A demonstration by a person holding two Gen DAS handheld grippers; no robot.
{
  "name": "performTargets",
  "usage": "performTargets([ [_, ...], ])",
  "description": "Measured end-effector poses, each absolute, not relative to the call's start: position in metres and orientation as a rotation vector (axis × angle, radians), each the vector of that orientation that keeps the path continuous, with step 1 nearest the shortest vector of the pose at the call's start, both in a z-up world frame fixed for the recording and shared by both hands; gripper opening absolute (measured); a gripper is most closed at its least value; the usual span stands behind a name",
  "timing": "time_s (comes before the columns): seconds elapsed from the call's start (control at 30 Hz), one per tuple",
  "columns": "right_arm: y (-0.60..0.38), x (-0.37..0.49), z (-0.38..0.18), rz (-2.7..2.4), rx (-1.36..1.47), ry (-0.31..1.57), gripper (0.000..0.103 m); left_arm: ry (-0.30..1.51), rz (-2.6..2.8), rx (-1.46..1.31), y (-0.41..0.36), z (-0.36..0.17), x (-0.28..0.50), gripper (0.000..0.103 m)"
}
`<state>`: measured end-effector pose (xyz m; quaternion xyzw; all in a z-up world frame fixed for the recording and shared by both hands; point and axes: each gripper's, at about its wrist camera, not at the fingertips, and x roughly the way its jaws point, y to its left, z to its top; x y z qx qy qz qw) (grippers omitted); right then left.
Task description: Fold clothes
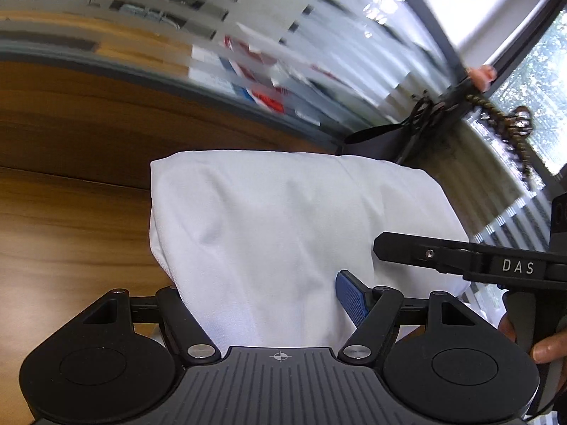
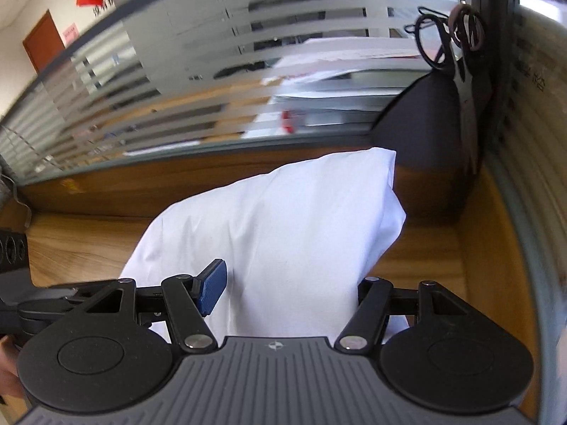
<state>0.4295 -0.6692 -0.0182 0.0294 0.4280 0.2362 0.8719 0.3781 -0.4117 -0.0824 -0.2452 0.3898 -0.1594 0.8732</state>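
Observation:
A white garment [image 1: 269, 219] lies folded in a thick bundle on the wooden desk [image 1: 71, 233]. Its near end runs between the fingers of my left gripper [image 1: 262, 283], which stands open; the blue right pad [image 1: 351, 297] shows and the cloth covers the left one. The right gripper [image 1: 460, 258], a black bar marked DAS held by a hand [image 1: 545, 347], reaches in from the right beside the cloth. In the right wrist view the same garment [image 2: 283, 226] fills the gap of my right gripper [image 2: 287, 283], also open, with the blue left pad [image 2: 212, 283] bare.
A frosted striped glass partition [image 2: 212, 71] runs along the desk's far edge and right side. A black bag-like object [image 2: 425, 148] with scissors [image 2: 439, 46] hanging above it fills the far corner. A black power strip [image 2: 10, 251] sits at the left.

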Motion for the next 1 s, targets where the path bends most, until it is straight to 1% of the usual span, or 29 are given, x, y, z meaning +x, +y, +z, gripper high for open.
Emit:
performTargets([
  [0.23,-0.687,0.494,-0.047,0.477,-0.030,0.960,0.070,0.858,-0.337,-0.504,-0.439,-0.111,0.421,0.072],
  [0.43,-0.692,0.519,-0.059,0.423,-0.110,0.986,0.073,0.873,-0.348,-0.488,-0.458,-0.124,0.442,0.072],
  [0.57,-0.701,0.519,-0.061,0.347,-0.150,0.999,0.077,0.879,-0.352,-0.477,-0.465,-0.129,0.447,0.072],
  [0.8,-0.692,0.489,-0.045,0.240,-0.324,0.906,0.077,0.887,-0.332,-0.453,-0.468,-0.130,0.446,0.072],
  [1.0,-0.689,0.477,-0.044,0.233,-0.308,0.830,0.078,0.875,-0.299,-0.444,-0.467,-0.120,0.439,0.070],
])
